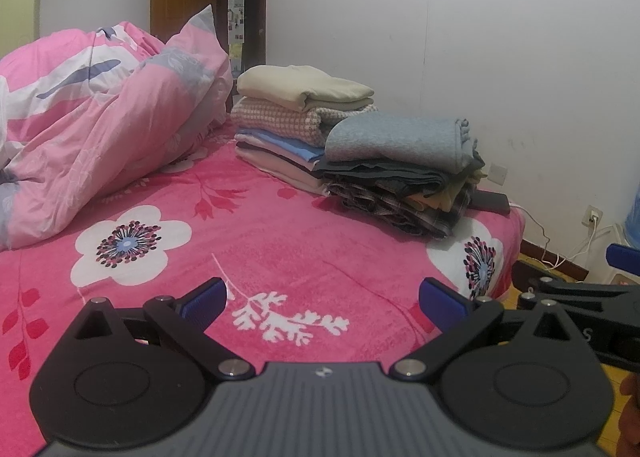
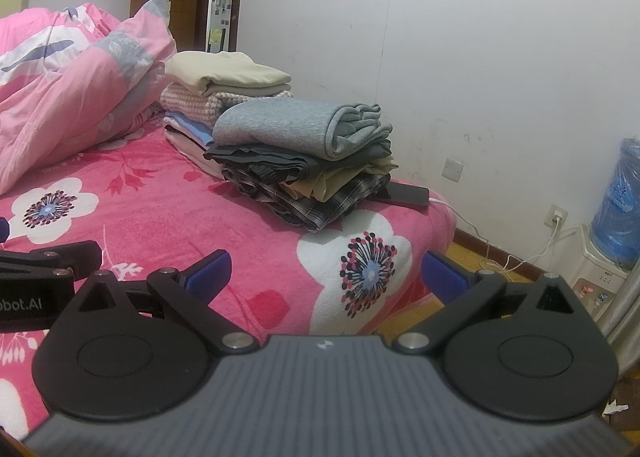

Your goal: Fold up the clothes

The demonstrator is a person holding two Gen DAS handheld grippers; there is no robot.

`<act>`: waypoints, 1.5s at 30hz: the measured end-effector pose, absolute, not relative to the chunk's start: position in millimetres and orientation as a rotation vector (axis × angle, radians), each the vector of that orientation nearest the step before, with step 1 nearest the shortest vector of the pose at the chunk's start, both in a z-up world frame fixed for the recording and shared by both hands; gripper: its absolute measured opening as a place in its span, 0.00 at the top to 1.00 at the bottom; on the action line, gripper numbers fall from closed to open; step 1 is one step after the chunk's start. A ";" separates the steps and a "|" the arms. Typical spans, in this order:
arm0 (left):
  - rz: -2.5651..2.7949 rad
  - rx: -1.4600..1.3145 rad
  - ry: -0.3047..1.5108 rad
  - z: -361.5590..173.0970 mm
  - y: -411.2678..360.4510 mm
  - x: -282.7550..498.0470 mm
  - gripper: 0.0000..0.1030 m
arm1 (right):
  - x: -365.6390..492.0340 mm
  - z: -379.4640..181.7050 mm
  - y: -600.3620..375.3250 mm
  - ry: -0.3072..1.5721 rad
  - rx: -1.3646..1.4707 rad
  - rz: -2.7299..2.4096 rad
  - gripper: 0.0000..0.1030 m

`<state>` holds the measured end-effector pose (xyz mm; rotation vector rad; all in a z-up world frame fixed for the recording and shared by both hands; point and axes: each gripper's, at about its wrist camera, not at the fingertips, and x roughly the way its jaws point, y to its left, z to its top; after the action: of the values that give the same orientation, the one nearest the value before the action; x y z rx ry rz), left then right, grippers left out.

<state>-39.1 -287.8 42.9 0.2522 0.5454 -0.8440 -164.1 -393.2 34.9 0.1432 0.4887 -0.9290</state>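
Centre frame, on the pink floral bed: two stacks of folded clothes, the near stack topped by a grey-blue roll whose long axis runs left-right, the far stack topped by a cream piece. Crumpled pink duvet fills the upper left; a dark flat device with white cable lies at the near stack's right edge, water dispenser at far right. Left gripper and right gripper both spread wide, empty, low in frame, well apart from the stacks.

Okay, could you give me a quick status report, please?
Left gripper and right gripper open, empty. Folded clothes stacks on bed. Nothing in the way.
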 end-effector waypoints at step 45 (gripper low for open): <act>-0.839 0.253 0.544 46.3 -287.1 -39.1 0.00 | -163.0 38.0 -393.0 0.487 0.144 -0.935 0.01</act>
<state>-39.1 -287.1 46.3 0.2531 0.5438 -0.8386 -163.0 -393.0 38.0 0.1438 0.4868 -0.9349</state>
